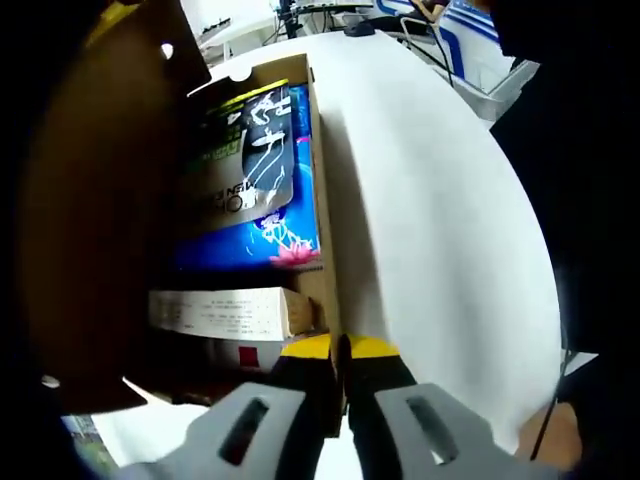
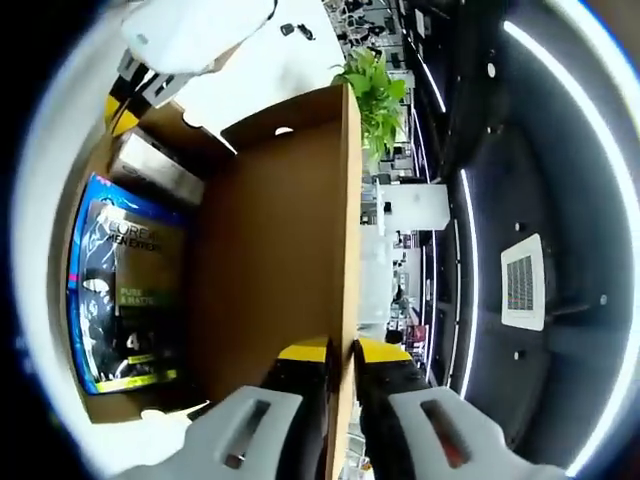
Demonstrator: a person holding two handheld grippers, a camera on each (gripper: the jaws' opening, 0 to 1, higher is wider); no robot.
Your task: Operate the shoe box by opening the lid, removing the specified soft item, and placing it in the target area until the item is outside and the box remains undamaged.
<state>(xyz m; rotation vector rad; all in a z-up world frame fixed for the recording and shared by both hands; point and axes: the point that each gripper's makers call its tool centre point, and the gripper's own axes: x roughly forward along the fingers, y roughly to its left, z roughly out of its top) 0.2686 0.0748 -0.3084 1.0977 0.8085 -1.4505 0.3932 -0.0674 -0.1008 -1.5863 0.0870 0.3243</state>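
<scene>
The cardboard shoe box point(image 1: 325, 200) lies open on a white table point(image 1: 450, 230). My left gripper point(image 1: 340, 350) is shut on the box's right side wall at its near end. The brown lid point(image 1: 100, 220) stands raised on the left. Inside lie a dark L'Oreal Men Expert pouch point(image 1: 245, 150), a blue packet point(image 1: 250, 245) with a pink flower under it, and a small pale carton point(image 1: 225, 312). My right gripper point(image 2: 342, 352) is shut on the free edge of the lid point(image 2: 280, 250). In the right gripper view the pouch point(image 2: 135, 280) and carton point(image 2: 155, 168) show, with the left gripper point(image 2: 125, 105) at the box's far end.
The table surface runs wide to the right of the box. A green plant point(image 2: 375, 85) stands beyond the lid's far corner. Cables and equipment point(image 1: 400, 25) lie at the table's far edge. A dark ceiling with light strips point(image 2: 470, 230) shows past the lid.
</scene>
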